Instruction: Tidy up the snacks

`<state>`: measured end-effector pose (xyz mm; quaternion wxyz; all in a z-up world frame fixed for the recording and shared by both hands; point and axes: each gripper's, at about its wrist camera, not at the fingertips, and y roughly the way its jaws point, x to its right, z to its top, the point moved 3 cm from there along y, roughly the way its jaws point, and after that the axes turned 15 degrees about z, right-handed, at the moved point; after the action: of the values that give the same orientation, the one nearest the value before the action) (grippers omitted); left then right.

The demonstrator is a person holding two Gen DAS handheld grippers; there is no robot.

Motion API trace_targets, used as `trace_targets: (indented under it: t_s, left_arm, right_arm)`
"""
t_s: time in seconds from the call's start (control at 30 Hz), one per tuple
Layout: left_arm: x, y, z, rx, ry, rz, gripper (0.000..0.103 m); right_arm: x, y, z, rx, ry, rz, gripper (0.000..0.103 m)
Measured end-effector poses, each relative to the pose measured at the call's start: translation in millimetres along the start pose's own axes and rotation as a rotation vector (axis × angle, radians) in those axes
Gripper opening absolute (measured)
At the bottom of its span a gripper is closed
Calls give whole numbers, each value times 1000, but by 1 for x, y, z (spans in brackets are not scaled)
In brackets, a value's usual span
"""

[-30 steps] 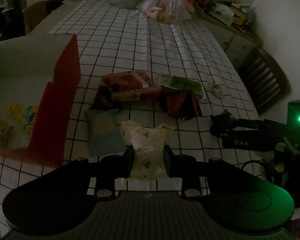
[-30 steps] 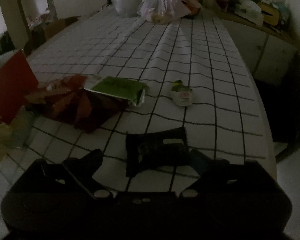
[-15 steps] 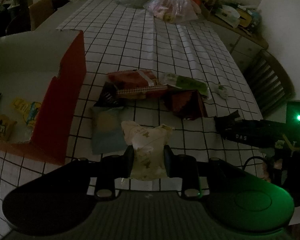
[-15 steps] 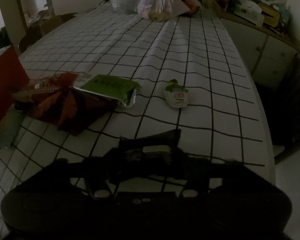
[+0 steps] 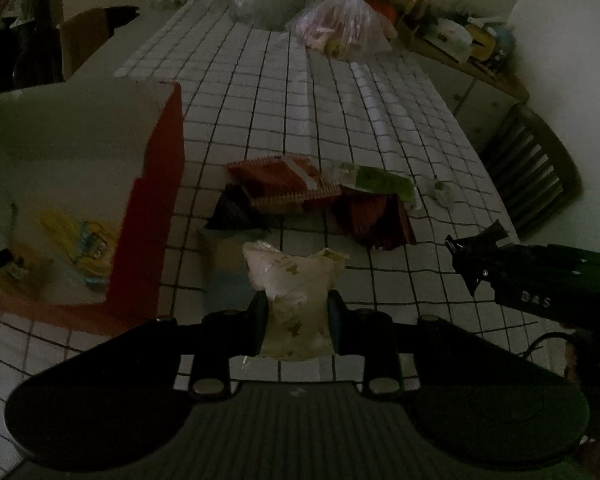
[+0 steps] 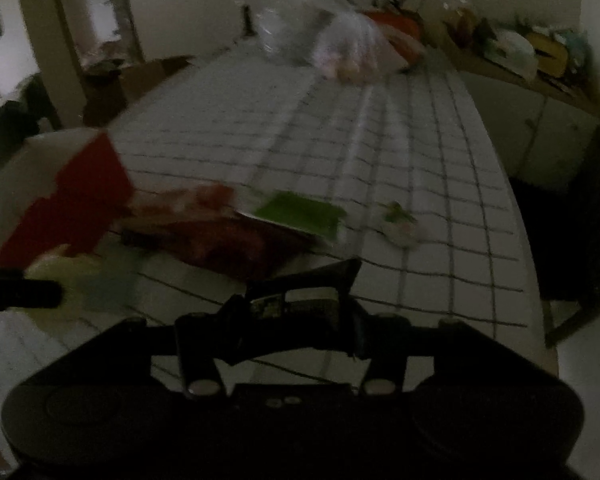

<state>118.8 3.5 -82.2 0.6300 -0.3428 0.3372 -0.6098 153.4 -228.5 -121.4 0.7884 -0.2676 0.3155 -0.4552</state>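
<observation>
My left gripper (image 5: 296,316) is shut on a cream snack packet (image 5: 294,292) and holds it above the checked table. My right gripper (image 6: 296,312) is shut on a black snack packet (image 6: 300,288), lifted off the table; it also shows in the left wrist view (image 5: 476,256). A red-sided open box (image 5: 156,208) stands at the left with yellow snacks (image 5: 80,244) inside. A pile lies mid-table: a red packet (image 5: 284,184), a dark red packet (image 5: 376,216), a green packet (image 5: 376,180), a black packet (image 5: 232,212), a pale blue packet (image 5: 228,276). A small sachet (image 5: 440,192) lies to the right.
Plastic bags (image 5: 340,28) sit at the far end of the table (image 5: 340,92). A wooden chair (image 5: 540,168) stands at the right edge. A cluttered sideboard (image 5: 460,40) runs along the right wall. A cardboard box (image 5: 84,40) stands at the far left.
My right gripper closed on the black packet and lifted it off the table, swinging left. My left gripper rose a little, still holding the cream packet.
</observation>
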Motion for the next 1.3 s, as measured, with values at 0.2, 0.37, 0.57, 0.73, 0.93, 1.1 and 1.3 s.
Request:
trace_targets:
  t_s: [0.2, 0.37, 0.57, 0.73, 0.93, 1.1, 1.3]
  left_arm:
    - [-20, -16, 7, 27, 0, -5, 30]
    - [-44, -32, 14, 57, -1, 10, 30]
    - [-84, -44, 21, 97, -18, 41, 30]
    - [-120, -46, 25, 114, -34, 71, 30]
    - [-167, -39, 32, 121, -50, 112, 30]
    - [-204, -29, 38, 113, -62, 151, 30]
    - [-236, -4, 46, 75, -70, 189, 30]
  right_arm:
    - [-50, -11, 19, 33, -39, 66, 51]
    - [-91, -10, 35, 57, -76, 115, 51]
    - [-138, 2, 50, 62, -121, 151, 51]
    - [-174, 21, 60, 59, -148, 169, 51]
    - [-210, 51, 71, 35, -166, 187, 51]
    - [-233, 79, 76, 1, -171, 195, 51]
    - [-252, 116, 75, -63, -185, 175, 51]
